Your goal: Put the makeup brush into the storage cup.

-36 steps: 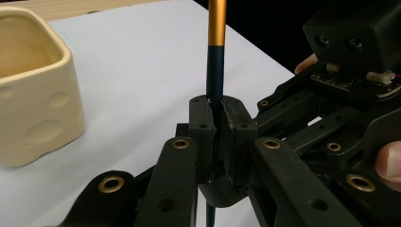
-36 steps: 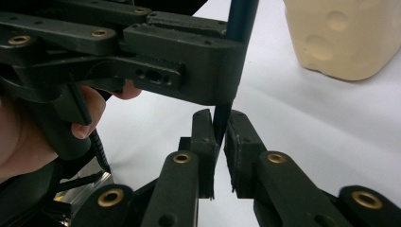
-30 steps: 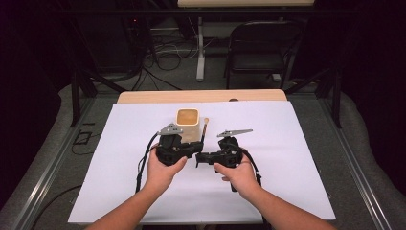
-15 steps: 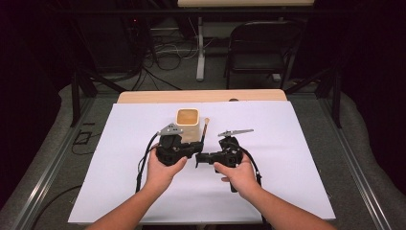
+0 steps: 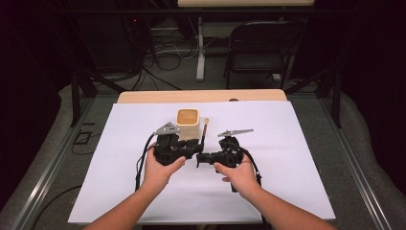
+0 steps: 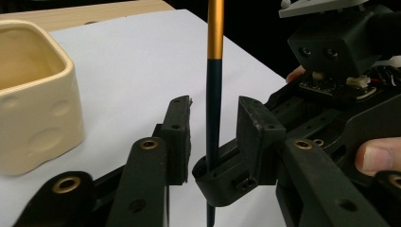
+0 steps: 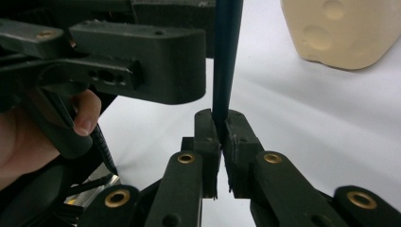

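A thin dark brush with a gold-orange ferrule band is seen standing nearly upright between the two grippers, near the middle of the table, slightly toward the person's edge. In the high view its pale tip rises just beside the right wall of a cream square cup, which stands toward the far edge on the white sheet.

Right gripper: the fingers are clenched on the lower part of the brush handle; in the right gripper view the handle is pinched between the two pads and rises straight above them. The gripper is held in the right hand, pointing toward the left gripper.

Left gripper: the fingers are released. The jaws have just been opening; the brush handle is still between them, but a gap is visible on each side of it in the left gripper view, so no pad is pressing on it. The gripper is held in the left hand, with its grey three-cornered plate close to the cup.

The brush is thus carried by the right gripper alone. The cup is seen untouched, with round dimples on its outer wall; it is near the left gripper but apart from its fingers. Whether the lower brush end touches the sheet cannot be told.
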`<state>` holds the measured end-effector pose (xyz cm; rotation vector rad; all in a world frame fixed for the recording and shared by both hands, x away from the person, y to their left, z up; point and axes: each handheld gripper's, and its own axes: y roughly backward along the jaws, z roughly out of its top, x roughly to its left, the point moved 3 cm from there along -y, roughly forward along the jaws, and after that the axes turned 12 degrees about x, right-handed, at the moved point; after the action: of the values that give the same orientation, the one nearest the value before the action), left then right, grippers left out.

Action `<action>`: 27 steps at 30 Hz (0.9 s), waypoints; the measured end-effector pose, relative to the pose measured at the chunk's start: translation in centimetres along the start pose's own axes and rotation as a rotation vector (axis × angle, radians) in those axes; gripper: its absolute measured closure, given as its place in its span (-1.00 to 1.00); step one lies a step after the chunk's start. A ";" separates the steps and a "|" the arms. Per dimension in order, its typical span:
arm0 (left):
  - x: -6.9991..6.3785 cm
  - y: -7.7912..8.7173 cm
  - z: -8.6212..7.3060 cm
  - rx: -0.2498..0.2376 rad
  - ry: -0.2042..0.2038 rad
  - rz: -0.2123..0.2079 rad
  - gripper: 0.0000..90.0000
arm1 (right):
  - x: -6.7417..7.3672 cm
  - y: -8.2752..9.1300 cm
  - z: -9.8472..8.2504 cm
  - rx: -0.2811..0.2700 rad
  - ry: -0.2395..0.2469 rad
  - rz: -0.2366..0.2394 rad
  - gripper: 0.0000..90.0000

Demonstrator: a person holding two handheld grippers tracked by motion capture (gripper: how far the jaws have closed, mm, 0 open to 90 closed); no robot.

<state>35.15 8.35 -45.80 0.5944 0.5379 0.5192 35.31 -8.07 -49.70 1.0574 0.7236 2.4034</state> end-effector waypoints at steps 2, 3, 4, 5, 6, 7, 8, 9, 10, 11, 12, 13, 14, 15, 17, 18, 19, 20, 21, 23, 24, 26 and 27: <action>0.1 0.1 0.0 -0.012 0.007 -0.006 0.39 | 0.0 0.0 0.0 0.004 0.011 -0.011 0.89; 0.1 0.1 0.0 -0.012 0.007 -0.006 0.35 | 0.0 0.0 0.0 0.004 0.011 -0.011 0.89; 0.1 0.2 0.0 -0.018 0.001 -0.003 0.35 | 0.0 0.0 -0.1 0.006 0.016 -0.018 0.89; 0.2 0.2 0.0 -0.032 -0.006 0.011 0.28 | 0.0 0.1 -0.1 0.010 0.020 -0.027 0.89; 0.2 0.3 0.0 -0.037 -0.007 0.015 0.25 | 0.0 0.1 -0.1 0.010 0.024 -0.033 0.89; 0.3 0.4 0.0 -0.035 -0.011 0.016 0.23 | 0.0 0.1 -0.1 0.010 0.030 -0.039 0.89; 0.3 0.4 0.0 -0.035 -0.011 0.016 0.21 | 0.0 0.1 -0.1 0.010 0.030 -0.039 0.89; 0.4 0.5 0.0 -0.037 -0.016 0.026 0.19 | -0.1 0.2 -0.1 0.013 0.033 -0.048 0.89; 0.4 0.5 0.0 -0.037 -0.016 0.026 0.17 | -0.1 0.2 -0.1 0.013 0.033 -0.048 0.89; 0.5 0.5 0.0 -0.038 -0.016 0.028 0.17 | -0.1 0.2 -0.1 0.013 0.036 -0.052 0.89; 0.6 0.6 0.0 -0.037 -0.017 0.027 0.15 | -0.1 0.3 -0.2 0.018 0.044 -0.059 0.89; 0.6 0.6 0.0 -0.037 -0.017 0.027 0.15 | -0.2 0.3 -0.2 0.019 0.047 -0.063 0.88; 0.6 0.7 0.0 -0.038 -0.018 0.025 0.15 | -0.2 0.3 -0.2 0.021 0.049 -0.067 0.88; 0.6 0.8 -0.1 -0.037 -0.022 0.024 0.14 | -0.2 0.4 -0.2 0.024 0.049 -0.070 0.88; 0.6 0.8 -0.1 -0.034 -0.023 0.022 0.13 | -0.2 0.4 -0.2 0.026 0.054 -0.077 0.88; 0.6 0.8 -0.1 -0.032 -0.025 0.020 0.13 | -0.2 0.4 -0.2 0.026 0.054 -0.077 0.88; 0.5 0.8 -0.1 -0.034 -0.021 0.016 0.12 | -0.2 0.4 -0.3 0.028 0.059 -0.083 0.88; 0.5 0.8 -0.1 -0.034 -0.021 0.016 0.12 | -0.2 0.4 -0.3 0.031 0.063 -0.086 0.88; 0.6 0.9 -0.1 -0.034 -0.022 0.017 0.12 | -0.2 0.4 -0.3 0.037 0.069 -0.090 0.88; 0.6 0.9 -0.1 -0.033 -0.023 0.018 0.11 | -0.2 0.4 -0.4 0.041 0.078 -0.096 0.88; 0.6 1.0 -0.1 -0.033 -0.023 0.017 0.11 | -0.2 0.4 -0.4 0.042 0.080 -0.098 0.88; 0.7 1.0 -0.1 -0.029 -0.032 0.013 0.11 | -0.2 0.3 -0.4 0.045 0.086 -0.103 0.88; 0.7 1.1 -0.1 -0.029 -0.034 0.012 0.12 | -0.2 0.4 -0.4 0.047 0.089 -0.106 0.88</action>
<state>35.25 9.54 -45.41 0.5781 0.4945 0.5263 35.07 -8.58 -49.85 0.9107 0.8481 2.3659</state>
